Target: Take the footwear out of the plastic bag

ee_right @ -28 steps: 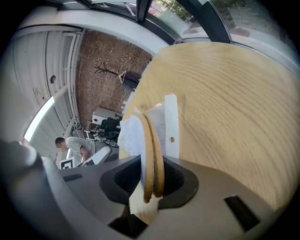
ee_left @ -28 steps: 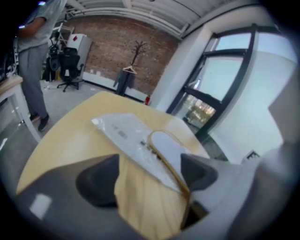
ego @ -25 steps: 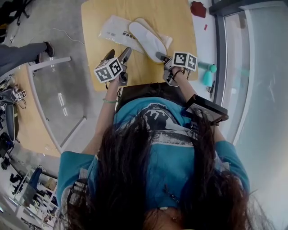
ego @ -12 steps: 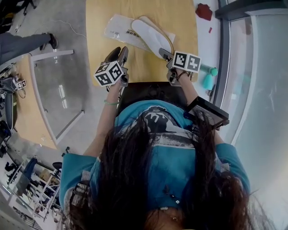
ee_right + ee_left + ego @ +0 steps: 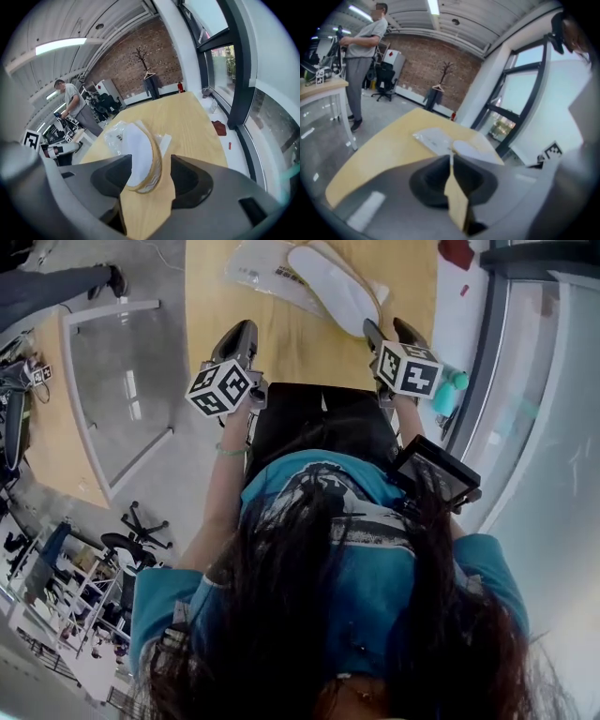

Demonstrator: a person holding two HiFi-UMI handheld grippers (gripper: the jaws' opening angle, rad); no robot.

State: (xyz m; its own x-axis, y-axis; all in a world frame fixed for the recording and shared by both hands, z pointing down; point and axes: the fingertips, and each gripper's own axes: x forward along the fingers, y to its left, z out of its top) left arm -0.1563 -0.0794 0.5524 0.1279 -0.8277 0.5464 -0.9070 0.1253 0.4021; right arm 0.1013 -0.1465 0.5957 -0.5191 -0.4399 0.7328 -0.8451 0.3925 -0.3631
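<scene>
A pair of white slippers (image 5: 333, 292) with tan edges lies stacked on the yellow table (image 5: 281, 343), partly on top of the flat clear plastic bag (image 5: 265, 268). The right gripper view shows the slippers (image 5: 138, 150) and bag (image 5: 112, 136) ahead of the jaws. My right gripper (image 5: 392, 334) hangs near the table's front edge, short of the slippers; its jaws have just been opening and stand open with nothing between them. My left gripper (image 5: 239, 337) is at the front left, apart from the bag; its jaws have just been closing and are shut on nothing.
A red object (image 5: 457, 251) lies on the white sill at the right, beside the window wall. A teal object (image 5: 454, 385) sits near my right gripper. A glass-topped table (image 5: 122, 381) stands to the left. A person (image 5: 363, 56) stands farther back.
My right gripper has let go of the slippers' near end, opened, rolled and drawn back. My left gripper's jaws, open before, have closed and it has also pulled back.
</scene>
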